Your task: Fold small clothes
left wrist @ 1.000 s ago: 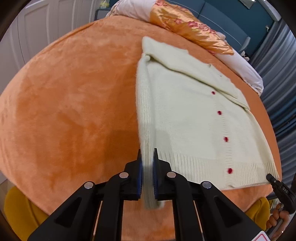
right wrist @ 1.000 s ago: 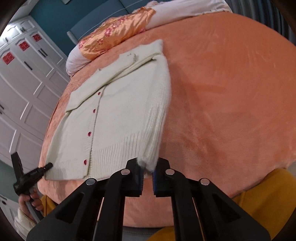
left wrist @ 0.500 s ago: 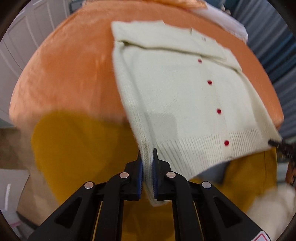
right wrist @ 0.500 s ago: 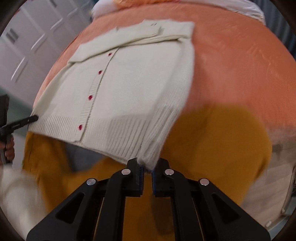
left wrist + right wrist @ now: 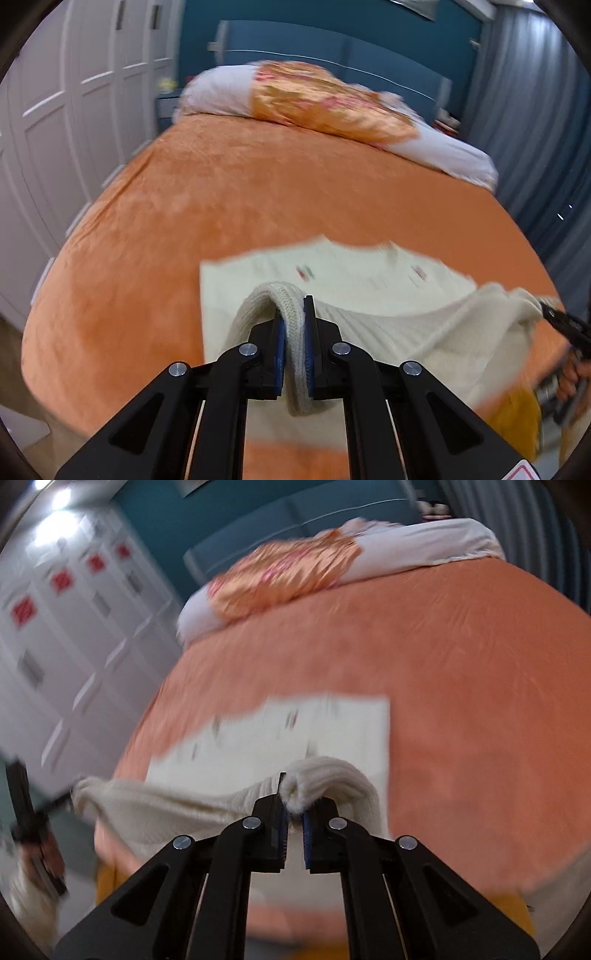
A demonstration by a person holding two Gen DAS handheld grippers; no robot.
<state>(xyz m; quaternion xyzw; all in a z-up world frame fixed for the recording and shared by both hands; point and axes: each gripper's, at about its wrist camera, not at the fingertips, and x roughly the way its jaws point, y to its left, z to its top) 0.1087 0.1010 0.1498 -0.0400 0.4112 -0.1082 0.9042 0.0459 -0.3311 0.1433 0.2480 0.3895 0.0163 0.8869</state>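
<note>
A cream knitted cardigan with red buttons lies near the front edge of an orange bed. Its ribbed hem is lifted and stretched in a line between both grippers, above the part still flat on the bed. My left gripper is shut on one hem corner, which loops over its fingers. In the right wrist view the cardigan is blurred, and my right gripper is shut on the other hem corner. Each view shows the other gripper at the picture's edge, held by a hand.
Pillows, one white and one with an orange patterned cover, lie at the head of the bed against a blue headboard. White wardrobe doors stand along the left side. Grey curtains hang on the right. A yellow skirt shows under the blanket's front edge.
Both grippers have lifted the hem corners up and forward over the cardigan's body. The views have swung up from the bed's front edge to the pillows and headboard.
</note>
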